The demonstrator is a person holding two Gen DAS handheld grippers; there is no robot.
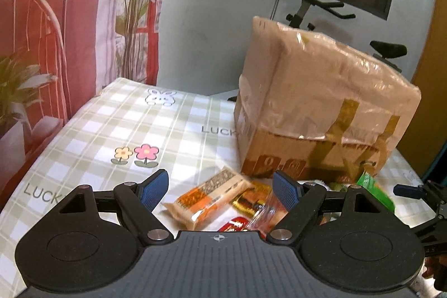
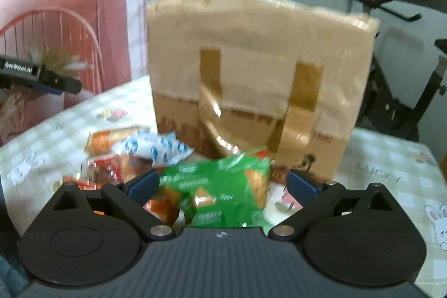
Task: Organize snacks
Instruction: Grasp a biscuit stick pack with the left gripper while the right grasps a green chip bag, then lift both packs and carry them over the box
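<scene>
Hovering wide open and empty, the right gripper (image 2: 220,183) has the green snack packet (image 2: 223,192) just ahead between its fingers, nearer than the open, empty left gripper (image 1: 220,190)

Checked green-and-white tablecloth (image 1: 117,124) under a taped cardboard box (image 1: 321,113) and a heap of snack packets (image 2: 178,175).

Green-and-white checked desk cloth (image 1: 117,124) with flower and rabbit prints covers the desk. Behind it, left: pink printed curtain (image 1: 56,18). Behind it, right: black exercise bike (image 1: 321,4) against a white wall (image 1: 209,32).
</scene>
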